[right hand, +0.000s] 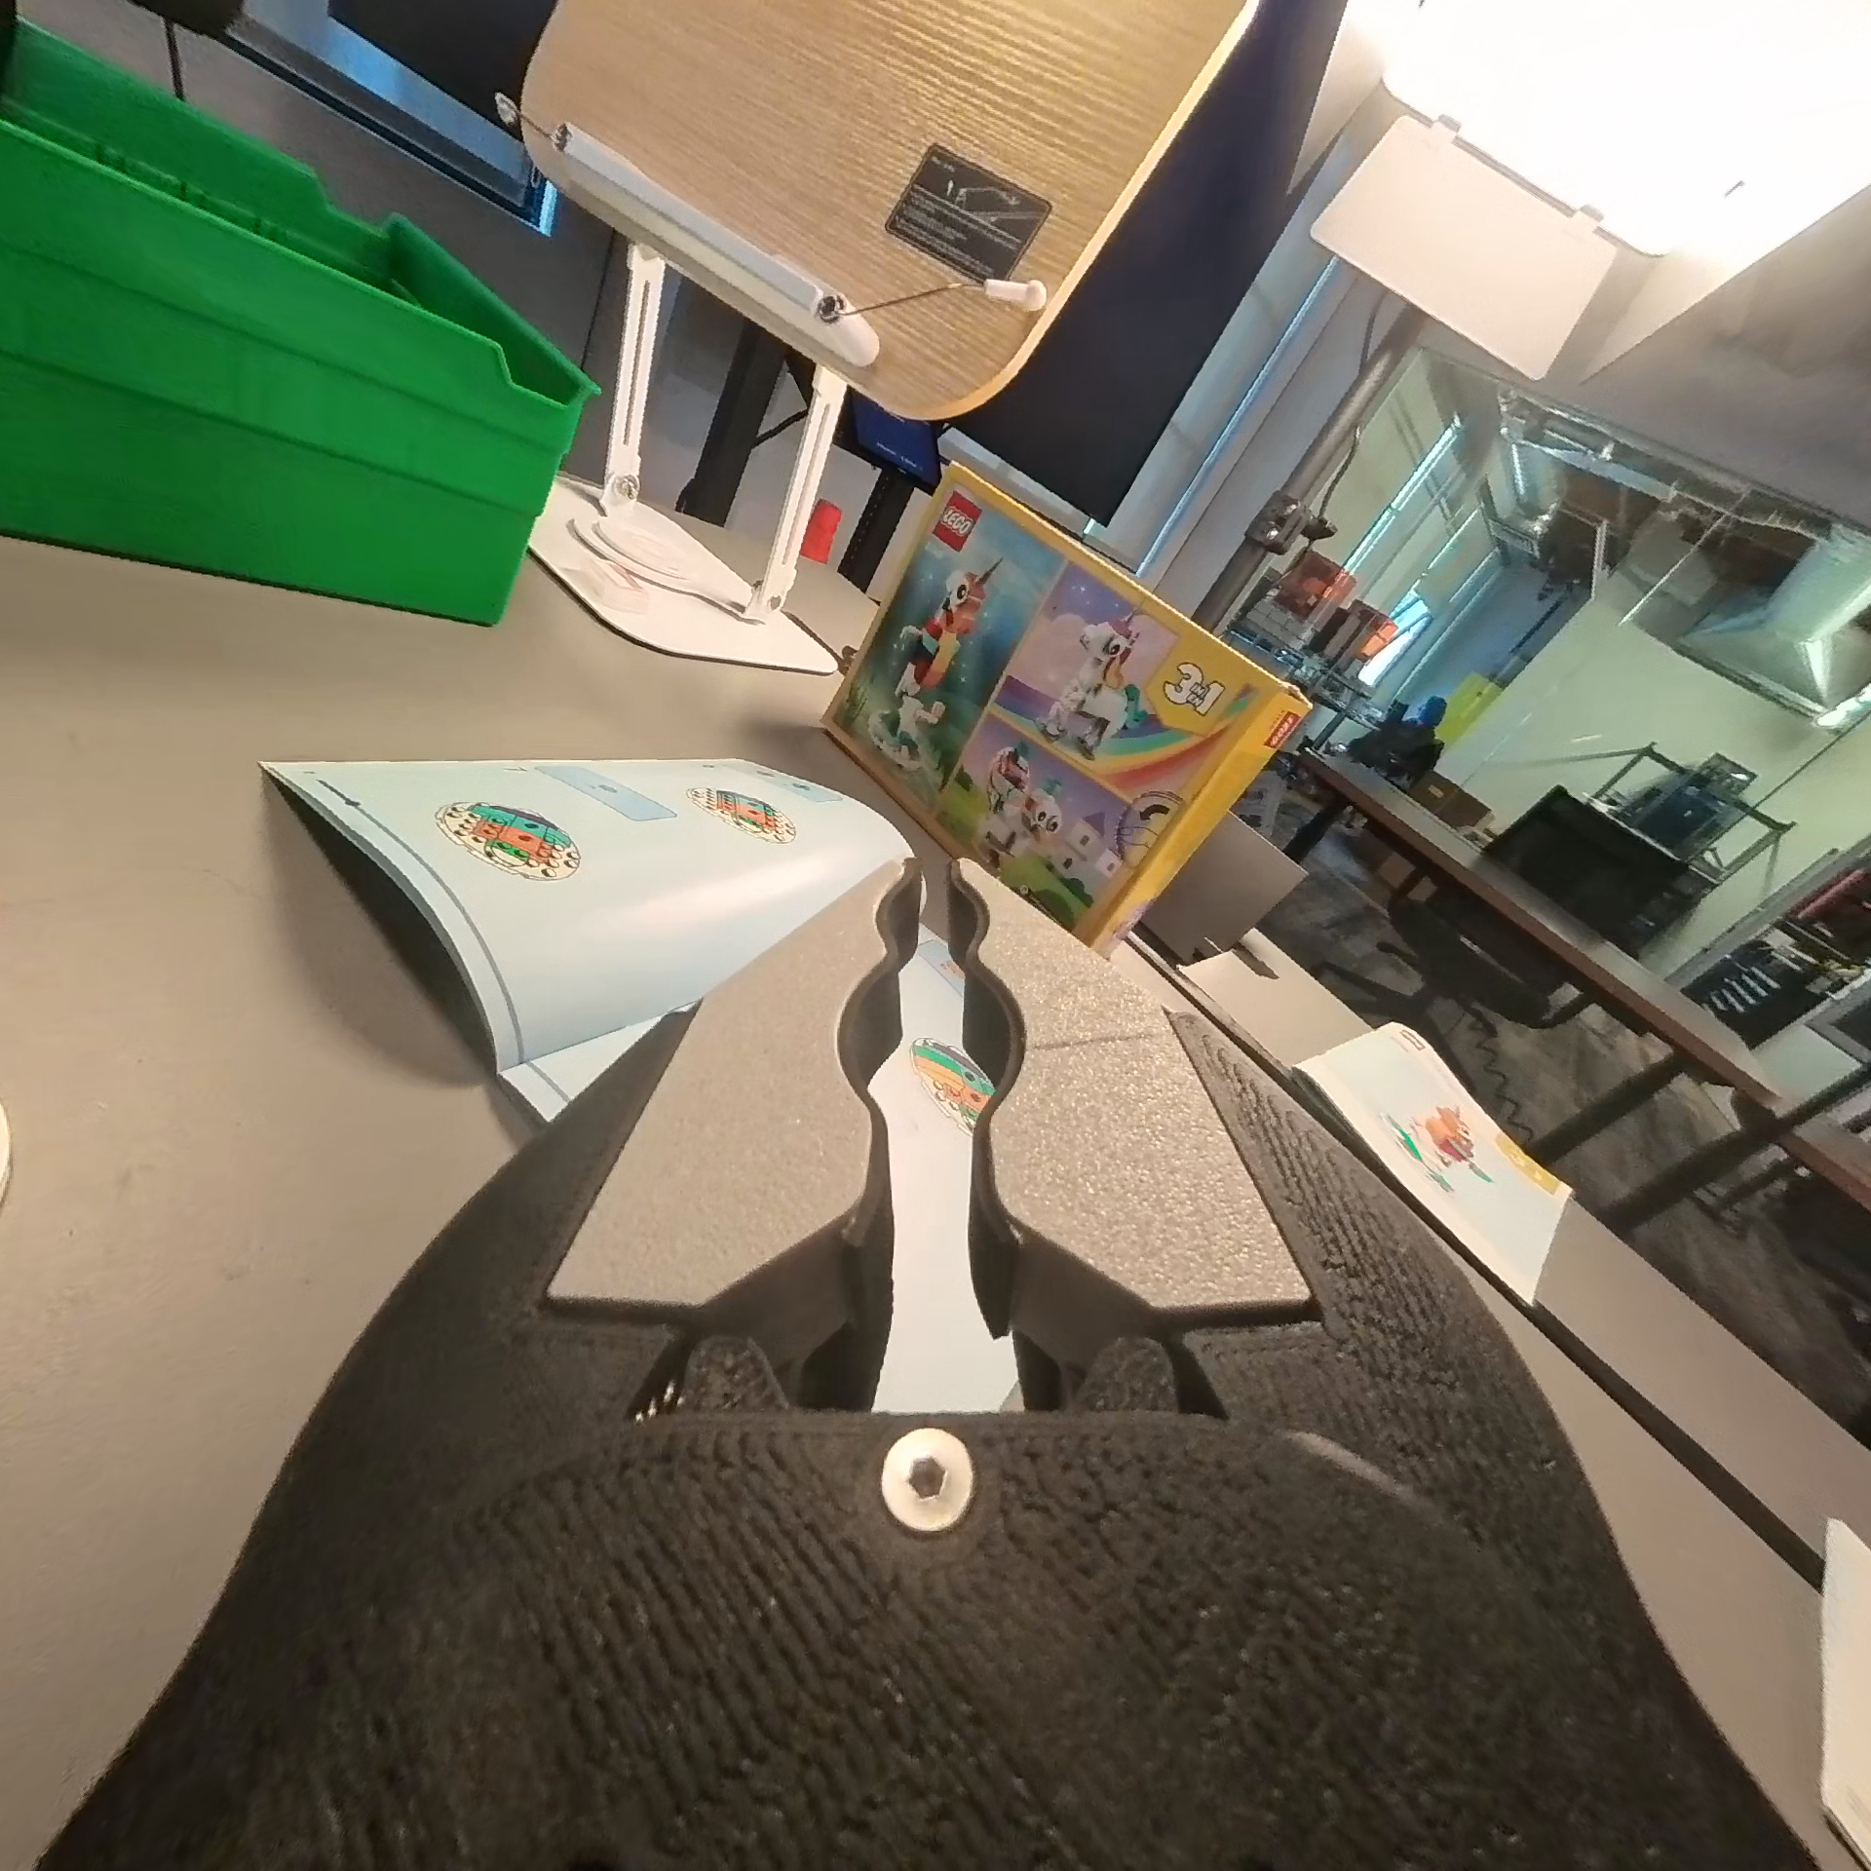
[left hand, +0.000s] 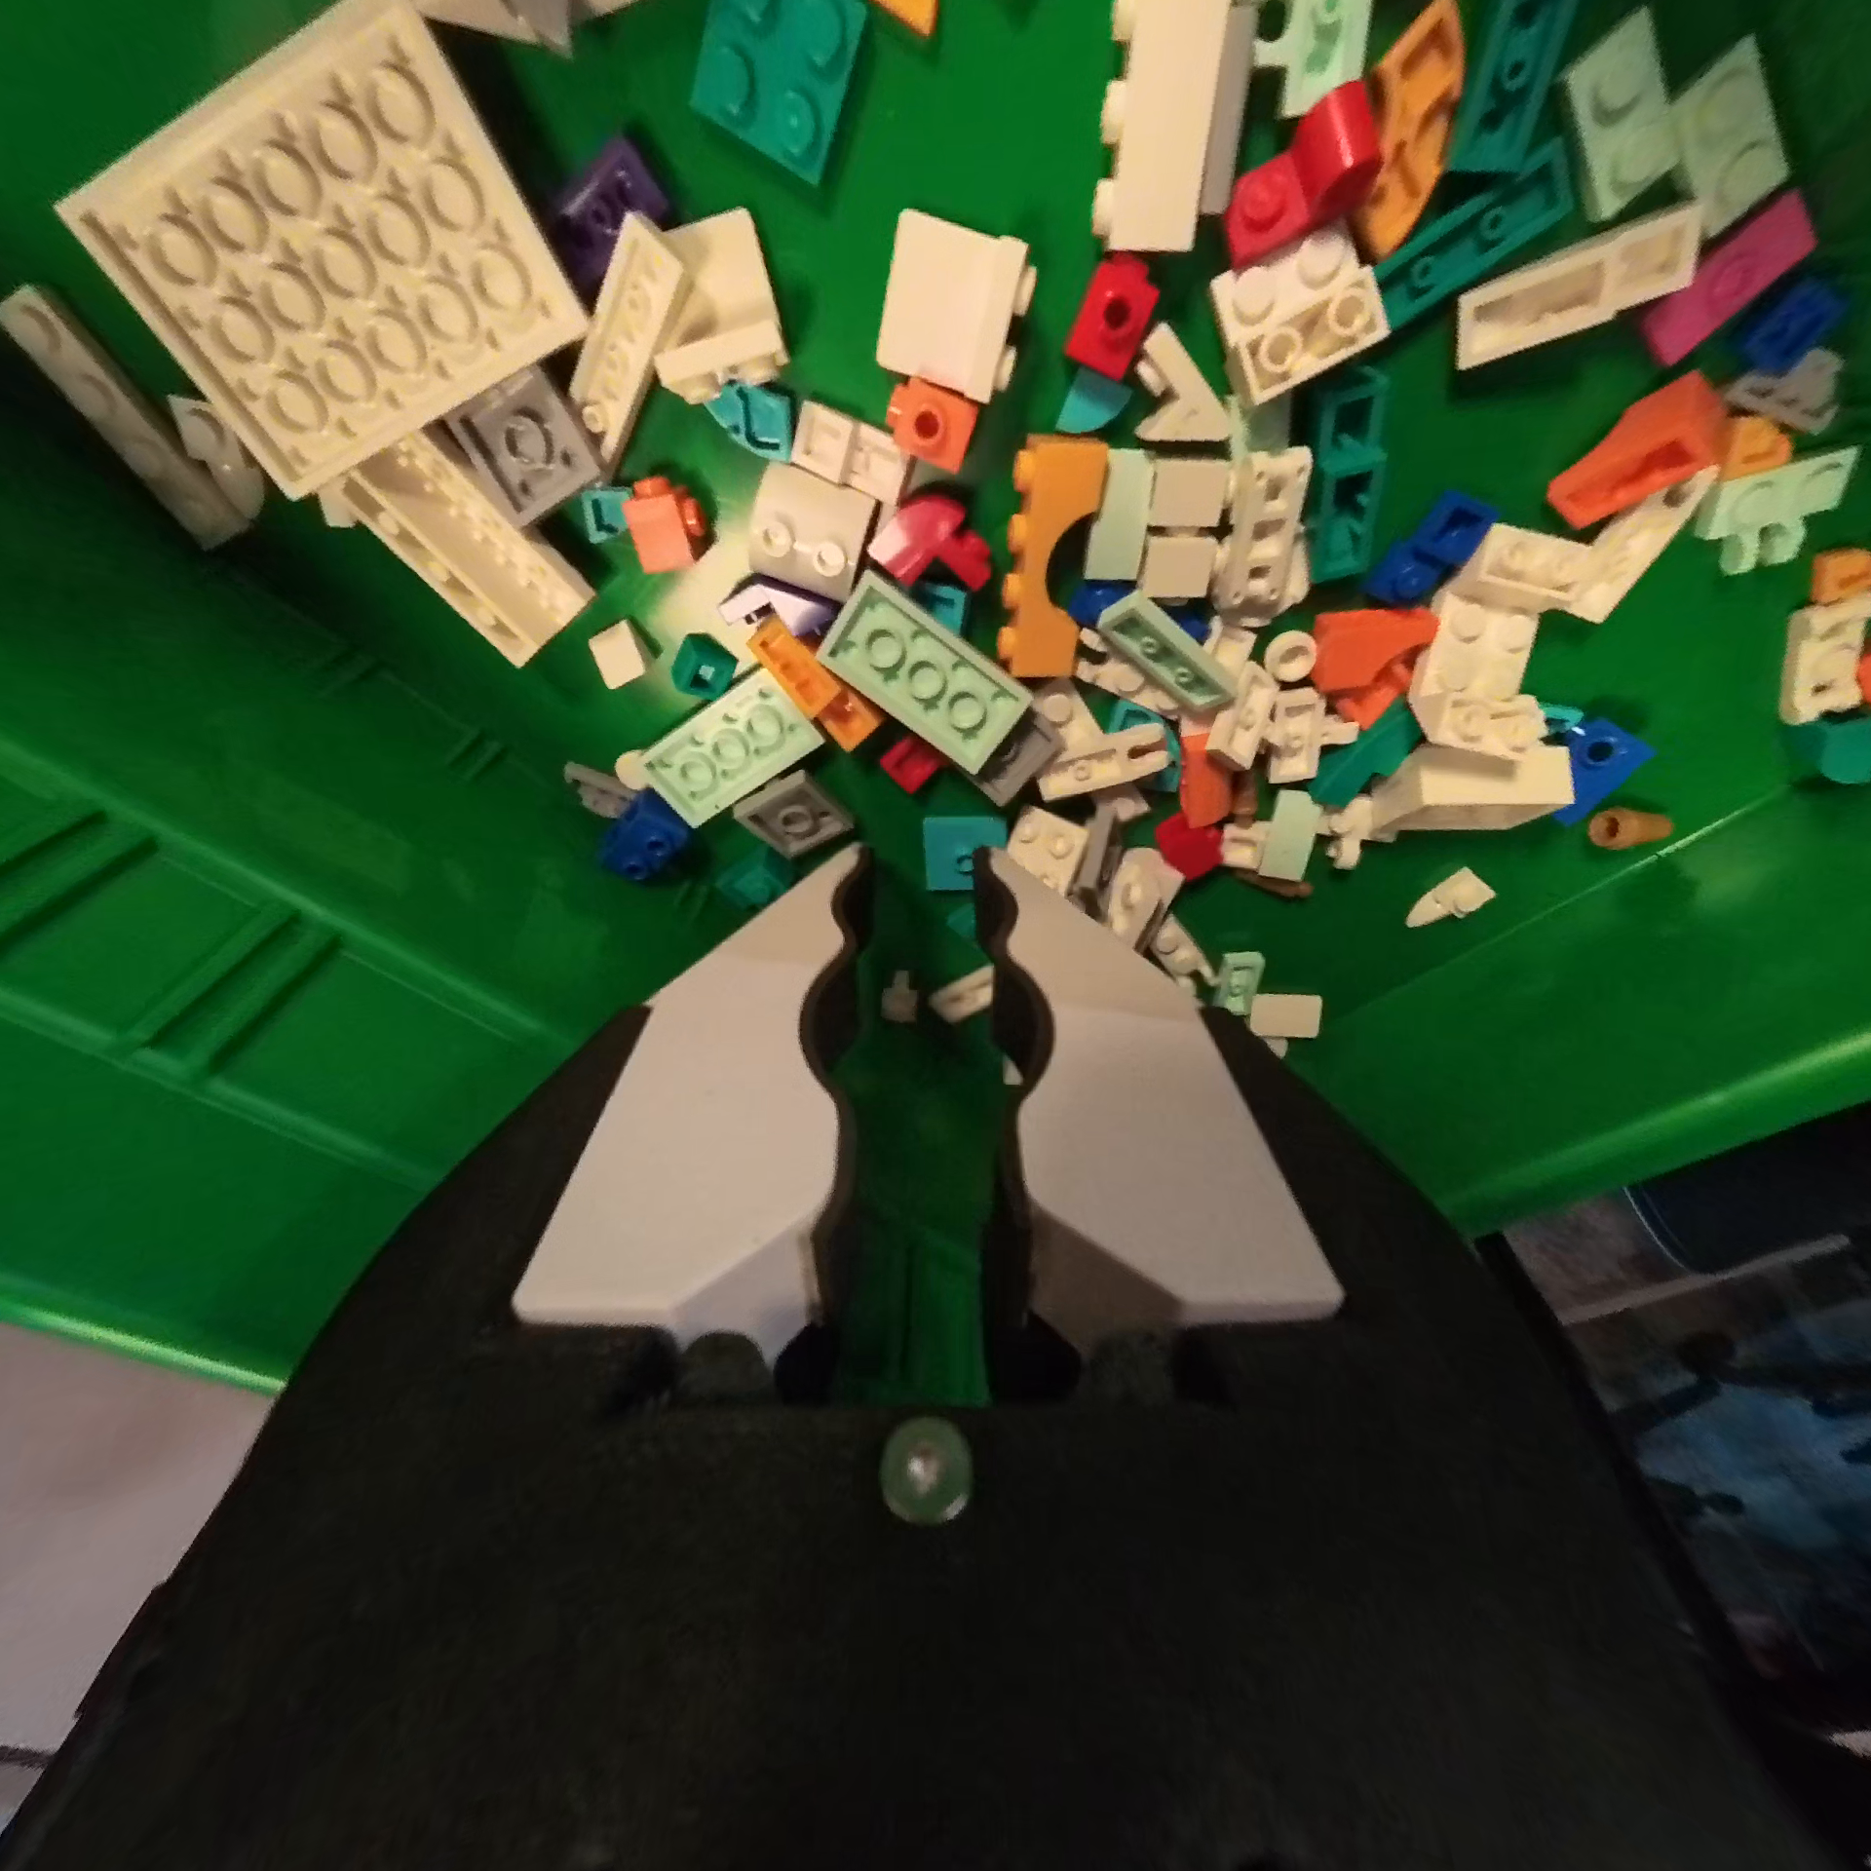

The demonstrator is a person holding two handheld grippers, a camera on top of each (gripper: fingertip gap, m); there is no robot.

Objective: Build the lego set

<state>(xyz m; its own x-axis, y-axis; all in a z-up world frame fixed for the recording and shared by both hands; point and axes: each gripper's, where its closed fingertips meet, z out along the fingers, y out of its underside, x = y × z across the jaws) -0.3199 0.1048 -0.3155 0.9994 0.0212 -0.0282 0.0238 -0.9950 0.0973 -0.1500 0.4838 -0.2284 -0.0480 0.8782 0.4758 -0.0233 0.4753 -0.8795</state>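
Note:
My left gripper [left hand: 926,866] hovers inside a green bin [left hand: 304,911], jaws a little apart with nothing between them. Just beyond its tips lies a small teal square piece [left hand: 957,850]. Farther out is a loose pile of bricks: two mint green plates [left hand: 926,688], an orange arch brick [left hand: 1048,557], and a large white plate [left hand: 324,243] at the upper left. My right gripper [right hand: 933,876] is low over the grey table [right hand: 202,1164], fingertips almost touching and empty. It points at an open instruction booklet [right hand: 607,891].
The set's yellow box [right hand: 1063,729] stands behind the booklet. A wooden-board book stand [right hand: 810,182] on a white base is at the back, with the green bin [right hand: 253,405] to its left. A second booklet [right hand: 1438,1144] lies at the table's right edge. There is about 45 cm between the tips of the two grippers. Measured from the fingertips, the orange arch brick [left hand: 1048,557] is 5 cm or so from the left gripper and 35 cm from the right.

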